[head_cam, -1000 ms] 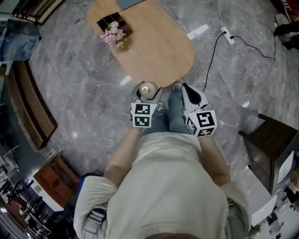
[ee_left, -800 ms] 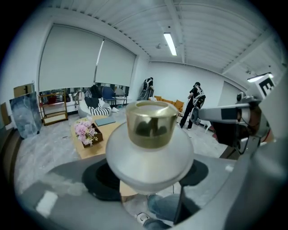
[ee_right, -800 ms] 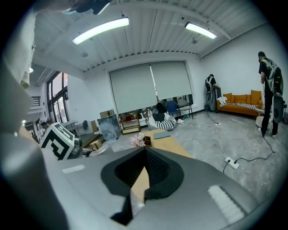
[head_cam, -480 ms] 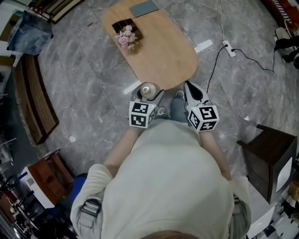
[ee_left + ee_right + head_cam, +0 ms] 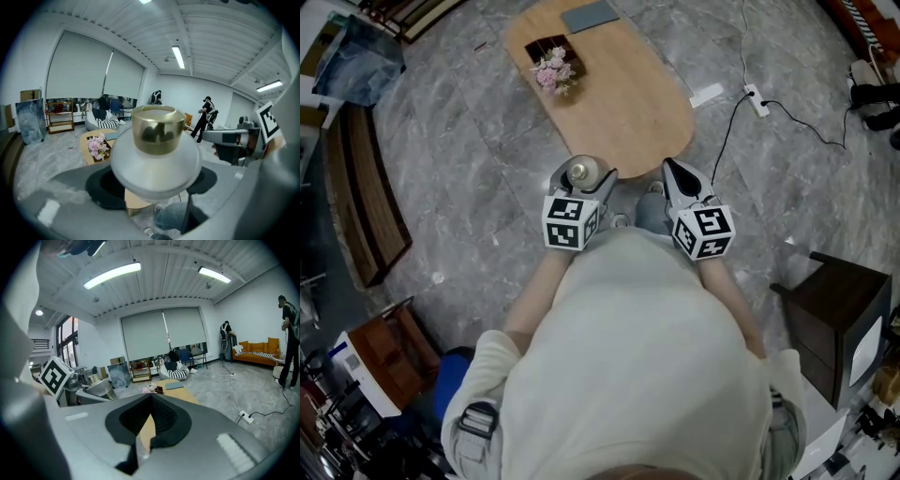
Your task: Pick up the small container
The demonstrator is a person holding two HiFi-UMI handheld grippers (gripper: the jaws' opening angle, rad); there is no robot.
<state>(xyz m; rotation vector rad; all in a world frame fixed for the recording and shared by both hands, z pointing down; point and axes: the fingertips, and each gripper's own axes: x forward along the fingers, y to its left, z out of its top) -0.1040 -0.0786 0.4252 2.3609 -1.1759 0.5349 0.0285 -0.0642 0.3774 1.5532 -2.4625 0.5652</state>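
The small container point(image 5: 581, 172) is a white round pot with a gold lid point(image 5: 157, 128). My left gripper point(image 5: 579, 184) is shut on it and holds it upright in the air, just off the near edge of the wooden table point(image 5: 628, 103). In the left gripper view the container point(image 5: 154, 164) fills the middle between the two black pads point(image 5: 107, 188). My right gripper point(image 5: 676, 174) hangs beside it at the right, shut with nothing in it; its pads point(image 5: 154, 420) meet at the tips.
On the table stand a dark tray with pink flowers point(image 5: 551, 67) and a grey pad point(image 5: 589, 16) at the far end. A power strip with cable point(image 5: 757, 98) lies on the marble floor at right. A dark side table point(image 5: 834, 314) stands at right, a long bench point(image 5: 356, 187) at left.
My left gripper has carried the container a little to the left, off the table's near edge. The right gripper has stayed shut beside it.
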